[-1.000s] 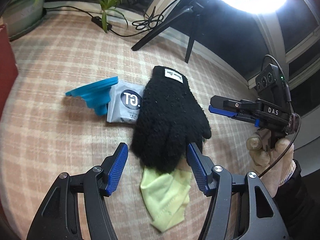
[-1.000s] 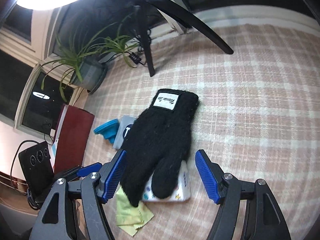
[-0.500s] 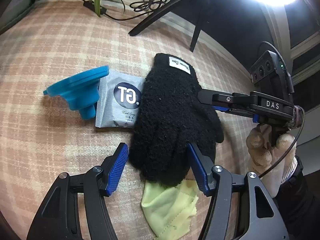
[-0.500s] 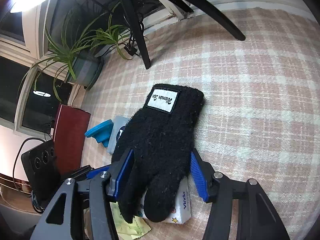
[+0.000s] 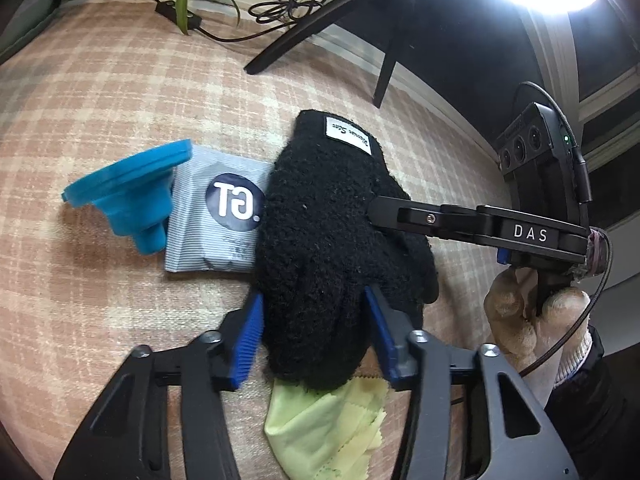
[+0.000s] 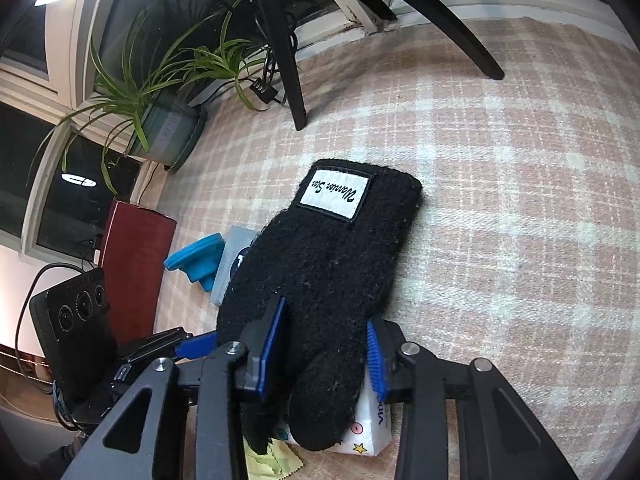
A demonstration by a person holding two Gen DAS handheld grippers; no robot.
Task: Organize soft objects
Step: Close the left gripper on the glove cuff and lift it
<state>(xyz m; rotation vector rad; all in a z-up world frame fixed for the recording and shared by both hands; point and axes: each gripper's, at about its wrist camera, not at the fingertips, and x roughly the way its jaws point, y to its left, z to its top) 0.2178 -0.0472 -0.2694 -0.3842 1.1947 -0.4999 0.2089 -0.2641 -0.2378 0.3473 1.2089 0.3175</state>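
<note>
A black knit glove (image 5: 320,232) with a white label lies on the checked cloth; it also shows in the right wrist view (image 6: 320,272). My left gripper (image 5: 314,340) has its blue pads against both sides of the glove's finger end. My right gripper (image 6: 320,352) is closed on the glove's thumb side; it shows from the side in the left wrist view (image 5: 376,210). A yellow-green cloth (image 5: 324,428) lies under the glove's fingers. A white tissue pack (image 6: 368,428) lies under the glove.
A blue collapsible funnel (image 5: 128,196) and a grey GT sachet (image 5: 220,216) lie left of the glove. A dark red box (image 6: 136,268) and a potted plant (image 6: 168,128) stand at the left. Black tripod legs (image 6: 288,60) stand at the back.
Both grippers moved forward onto the glove and narrowed their jaws until the pads pressed its sides. The glove has stayed flat on the cloth.
</note>
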